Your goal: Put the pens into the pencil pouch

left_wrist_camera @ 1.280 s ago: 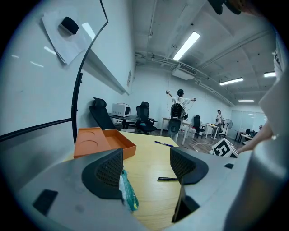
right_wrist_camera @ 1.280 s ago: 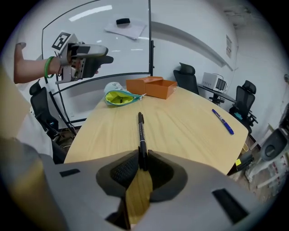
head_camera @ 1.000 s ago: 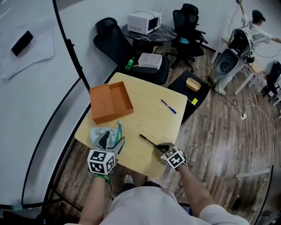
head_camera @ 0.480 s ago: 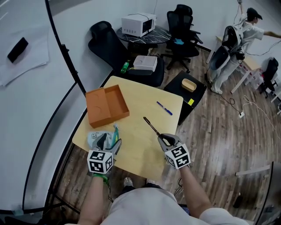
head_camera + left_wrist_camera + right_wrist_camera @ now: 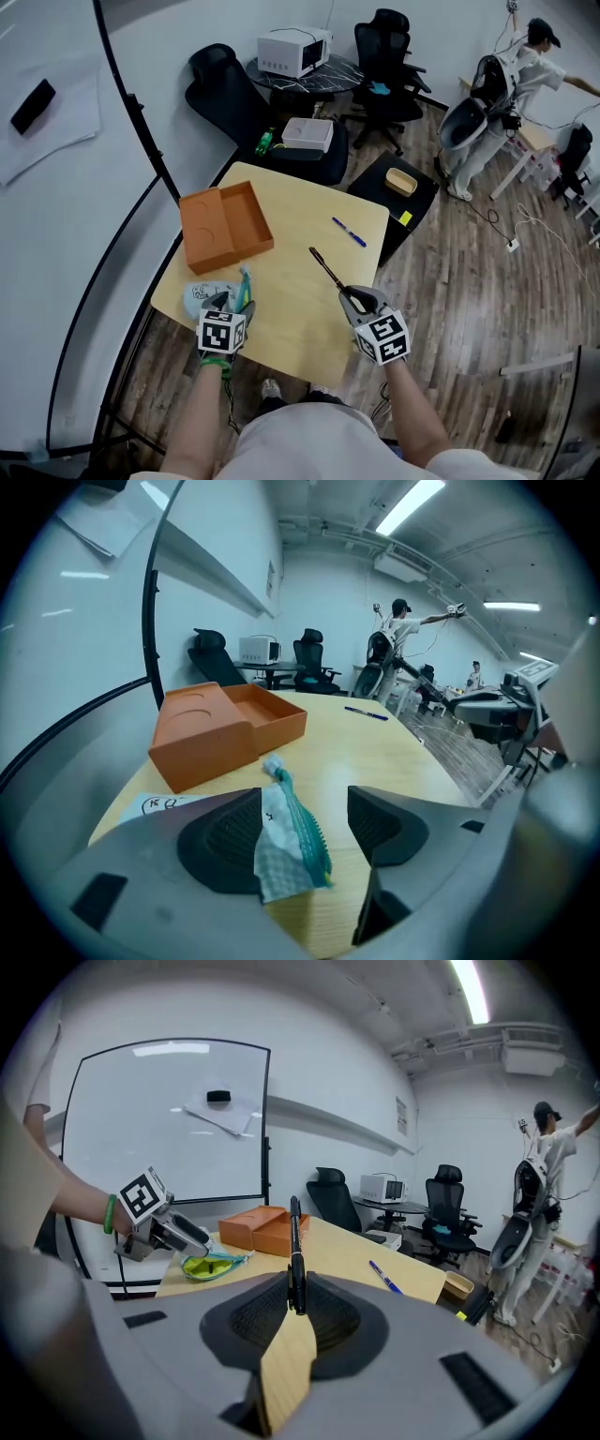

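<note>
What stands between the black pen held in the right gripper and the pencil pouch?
Nothing visible: only bare table lies between the black pen and the pouch. The left gripper sits at the pouch; its fingers have just been closing but stand apart around its zip edge.

Right hand-held gripper holds black pen over table.

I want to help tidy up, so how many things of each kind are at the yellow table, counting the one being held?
Pens: 2 (black pen held in the right claw, blue pen lying on the table)
Pencil pouch: 1
Orange box: 1
Total: 4
</note>
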{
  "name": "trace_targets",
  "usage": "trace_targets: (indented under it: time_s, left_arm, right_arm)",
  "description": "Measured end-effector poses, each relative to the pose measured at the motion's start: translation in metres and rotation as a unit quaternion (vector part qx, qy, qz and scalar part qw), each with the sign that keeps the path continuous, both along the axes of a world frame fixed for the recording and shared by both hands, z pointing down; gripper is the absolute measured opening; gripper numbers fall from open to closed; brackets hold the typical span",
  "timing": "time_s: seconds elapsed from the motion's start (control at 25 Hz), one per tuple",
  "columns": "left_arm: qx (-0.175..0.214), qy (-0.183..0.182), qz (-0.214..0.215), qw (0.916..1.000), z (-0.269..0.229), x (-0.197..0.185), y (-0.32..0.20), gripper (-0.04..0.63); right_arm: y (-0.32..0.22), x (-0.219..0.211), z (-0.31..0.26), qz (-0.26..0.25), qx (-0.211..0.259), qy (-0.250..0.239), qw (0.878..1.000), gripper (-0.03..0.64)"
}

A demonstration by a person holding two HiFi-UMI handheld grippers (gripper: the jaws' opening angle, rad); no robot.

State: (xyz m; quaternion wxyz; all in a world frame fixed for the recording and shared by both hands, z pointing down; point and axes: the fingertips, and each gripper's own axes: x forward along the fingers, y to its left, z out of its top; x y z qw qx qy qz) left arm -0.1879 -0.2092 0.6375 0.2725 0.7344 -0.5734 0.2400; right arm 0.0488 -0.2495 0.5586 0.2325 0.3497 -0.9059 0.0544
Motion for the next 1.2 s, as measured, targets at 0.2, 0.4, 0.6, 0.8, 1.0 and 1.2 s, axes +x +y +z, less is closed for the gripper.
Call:
trace_targets:
  time_s: [0.2, 0.4, 0.6, 0.8, 1.0, 1.2]
  left_arm:
    - [-0.042, -0.022, -0.01, 0.9988, 0.025, -0.008, -0.001, 0.193]
    - [-0.077, -0.038, -0.007, 0.9963, 0.046, -0.01, 0.001, 0.167]
    - [-0.082, -0.047, -0.02, 0.9953, 0.054, -0.017, 0.0, 0.043]
    - [-0.038, -0.015, -0.034, 0.9986, 0.019, -0.02, -0.003, 0.028]
    - [0.032, 0.007, -0.04, 0.9987, -0.03, -0.022, -0.01, 0.026]
    - [0.08, 0.029, -0.039, 0.9956, -0.067, -0.018, -0.012, 0.026]
  right_arm:
    - [0.002, 0.006, -0.004, 0.007, 0.002, 0.0, 1.0, 0.058]
    - [0.001, 0.014, -0.011, 0.017, 0.01, 0.0, 1.0, 0.058]
    - [0.0, 0.021, -0.017, 0.027, 0.017, -0.001, 0.999, 0.058]
    - [0.001, 0.022, -0.024, 0.026, 0.024, -0.003, 0.999, 0.058]
    - [0.0, 0.011, -0.036, 0.012, 0.037, -0.01, 0.999, 0.058]
    - [0.001, -0.002, -0.047, -0.004, 0.048, -0.016, 0.999, 0.058]
